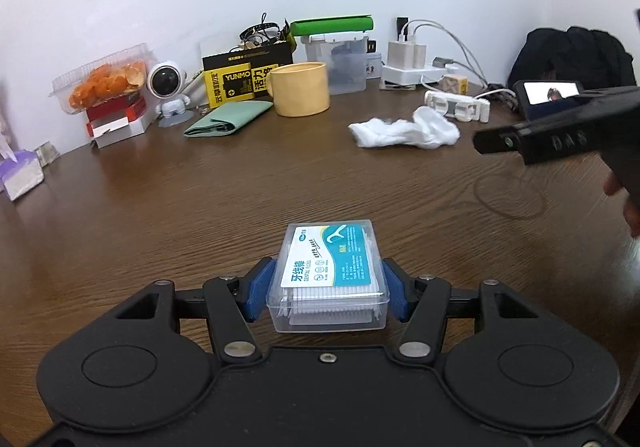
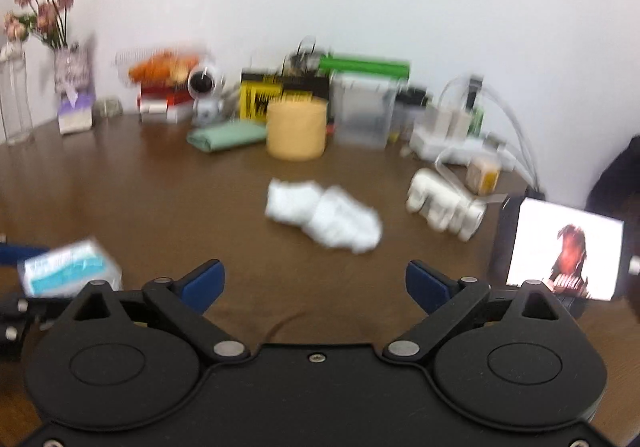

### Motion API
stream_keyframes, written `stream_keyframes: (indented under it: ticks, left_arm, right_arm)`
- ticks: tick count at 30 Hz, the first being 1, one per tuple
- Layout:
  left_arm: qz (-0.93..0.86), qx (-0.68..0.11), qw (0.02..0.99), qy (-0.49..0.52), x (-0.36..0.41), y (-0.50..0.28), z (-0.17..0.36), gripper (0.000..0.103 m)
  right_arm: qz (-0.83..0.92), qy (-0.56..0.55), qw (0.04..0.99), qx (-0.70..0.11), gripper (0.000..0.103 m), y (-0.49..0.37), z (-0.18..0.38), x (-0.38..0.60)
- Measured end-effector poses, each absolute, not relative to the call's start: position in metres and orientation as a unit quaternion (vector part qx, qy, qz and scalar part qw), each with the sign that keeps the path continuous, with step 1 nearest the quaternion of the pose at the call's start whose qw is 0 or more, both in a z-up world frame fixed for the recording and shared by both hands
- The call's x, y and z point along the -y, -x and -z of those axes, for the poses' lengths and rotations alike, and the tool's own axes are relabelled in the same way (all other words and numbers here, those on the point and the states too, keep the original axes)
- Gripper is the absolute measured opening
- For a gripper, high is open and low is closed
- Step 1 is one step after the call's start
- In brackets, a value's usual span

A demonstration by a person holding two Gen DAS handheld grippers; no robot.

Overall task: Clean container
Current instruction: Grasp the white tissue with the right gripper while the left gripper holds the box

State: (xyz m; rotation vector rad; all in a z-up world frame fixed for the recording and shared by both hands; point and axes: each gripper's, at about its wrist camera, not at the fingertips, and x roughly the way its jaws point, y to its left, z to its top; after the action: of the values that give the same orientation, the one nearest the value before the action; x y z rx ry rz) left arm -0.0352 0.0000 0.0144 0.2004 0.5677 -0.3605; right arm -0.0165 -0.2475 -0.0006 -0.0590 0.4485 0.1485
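Left gripper (image 1: 327, 287): its blue jaws are pinched on the two long sides of the floss-pick box (image 1: 329, 273), which sits right between them, its near end closest to the camera.

Right gripper (image 2: 314, 283): jaws spread wide with nothing between them; the view from it is blurred, so it seems to be on the move.

Floss-pick box: a small clear plastic case with a blue-and-white label on the lid; white picks are packed inside and show through the near wall. Whether it is lifted or resting on the bench (image 1: 200, 207) I cannot tell.

How it will handle: I'd judge it light and stiff, with smooth walls that could slip or twist under a wipe; the lid might pop if squeezed hard. The side grip leaves the top and ends free.

White cloth (image 2: 324, 219): crumpled, soft, lying on the bench ahead of the right jaws and well apart from them; it looks like the wiping thing, best pinched at a raised fold.

Yellow mug (image 1: 301, 89): far beyond the left jaws, contents hidden.

Clear lidded tub (image 1: 338, 61): just behind the mug, contents unclear.

Clamshell tray (image 1: 106, 81): far left of the jaws, holding orange peel.
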Motion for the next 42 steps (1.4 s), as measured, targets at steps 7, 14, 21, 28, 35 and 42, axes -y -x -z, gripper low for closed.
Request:
stream_keyframes:
  ticks: [7, 14, 21, 28, 35, 42]
  left_arm:
    - [0.192, -0.274, 0.937, -0.102, 0.005, 0.045, -0.009, 0.056]
    - [0.18, -0.275, 0.939, -0.099, 0.004, 0.051, -0.006, 0.056]
    - [0.155, -0.261, 0.943, -0.139, 0.012, 0.05, -0.006, 0.056]
    - [0.161, -0.252, 0.94, -0.165, 0.022, 0.048, -0.005, 0.057]
    - [0.16, -0.243, 0.939, -0.182, 0.028, 0.049, -0.002, 0.057]
    - [0.159, -0.238, 0.939, -0.192, 0.03, 0.048, 0.0, 0.057]
  right_arm:
    - [-0.072, -0.003, 0.961, -0.267, 0.091, -0.068, -0.007, 0.259]
    - [-0.094, -0.021, 0.928, -0.359, 0.065, -0.146, 0.016, 0.244]
    - [-0.099, -0.033, 0.928, -0.357, 0.078, -0.142, 0.03, 0.246]
    - [-0.104, 0.008, 0.934, -0.341, 0.072, -0.138, 0.032, 0.236]
    - [-0.134, -0.08, 0.935, -0.319, 0.016, -0.127, 0.022, 0.27]
    - [-0.305, -0.025, 0.927, -0.217, 0.016, -0.004, -0.025, 0.235]
